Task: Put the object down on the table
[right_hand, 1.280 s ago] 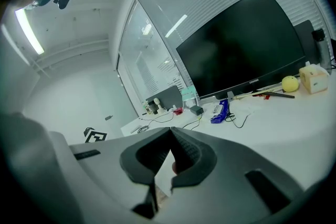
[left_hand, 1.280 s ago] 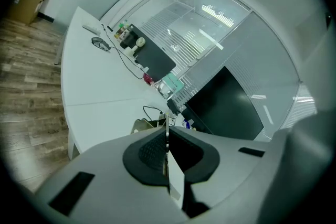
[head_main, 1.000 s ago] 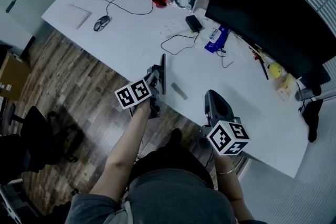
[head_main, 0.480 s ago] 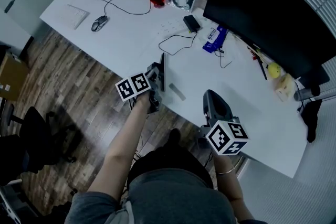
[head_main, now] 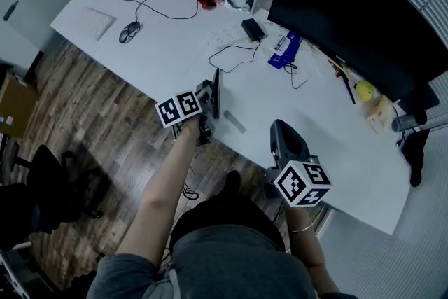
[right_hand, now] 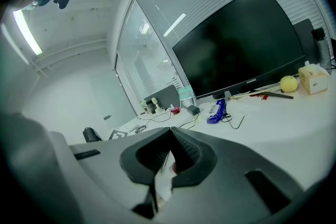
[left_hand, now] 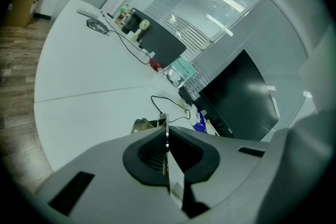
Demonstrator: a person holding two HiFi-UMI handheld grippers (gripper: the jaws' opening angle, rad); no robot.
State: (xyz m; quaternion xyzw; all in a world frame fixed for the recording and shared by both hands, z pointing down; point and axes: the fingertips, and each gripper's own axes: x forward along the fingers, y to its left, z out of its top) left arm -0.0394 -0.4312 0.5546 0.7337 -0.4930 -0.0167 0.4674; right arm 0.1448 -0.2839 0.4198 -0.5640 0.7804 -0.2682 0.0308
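Observation:
A thin dark flat plate (head_main: 218, 92) stands on edge over the white table (head_main: 175, 52) near its front edge. My left gripper (head_main: 210, 93) is shut on this plate. In the left gripper view the plate (left_hand: 166, 136) shows as a narrow metal edge pinched between the jaws of the left gripper (left_hand: 166, 131). My right gripper (head_main: 281, 129) hovers at the table's front edge, to the right of the left one. In its own view the right gripper (right_hand: 169, 132) has its jaws meeting at the tips, with nothing held.
A small grey strip (head_main: 236, 122) lies on the table just right of the plate. Farther back are a black box with a cable (head_main: 250, 28), a blue packet (head_main: 283, 47), a mouse (head_main: 128, 31) and a large dark monitor (head_main: 350, 3). Wooden floor (head_main: 84, 122) lies left.
My left gripper with the plate has moved a little forward over the table edge. The right gripper has stayed in place.

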